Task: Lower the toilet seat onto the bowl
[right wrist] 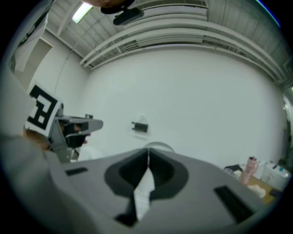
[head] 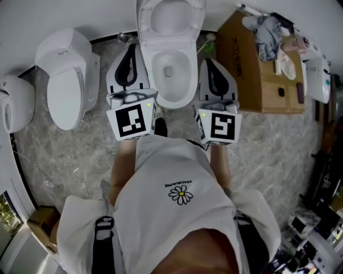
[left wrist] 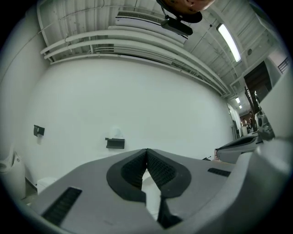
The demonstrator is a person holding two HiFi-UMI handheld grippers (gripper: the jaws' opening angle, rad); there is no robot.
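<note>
A white toilet stands in the middle of the head view, its seat (head: 170, 16) raised against the back wall and its bowl (head: 188, 85) uncovered. My left gripper (head: 132, 48) is just left of the bowl and my right gripper (head: 207, 62) just right of it. Both point level at the wall and touch nothing. The left gripper (left wrist: 146, 151) is shut with nothing between its ribbed pads. The right gripper (right wrist: 148, 150) is shut and empty too, and a white arc of the raised seat (right wrist: 161, 146) shows behind its tips.
A second white toilet (head: 67, 80) with its lid down stands to the left, and another white fixture (head: 13, 104) at the far left. A cardboard box (head: 257, 75) topped with cloth and bottles stands right of the bowl. A black wall fitting (left wrist: 114, 143) hangs ahead. The floor is grey marble.
</note>
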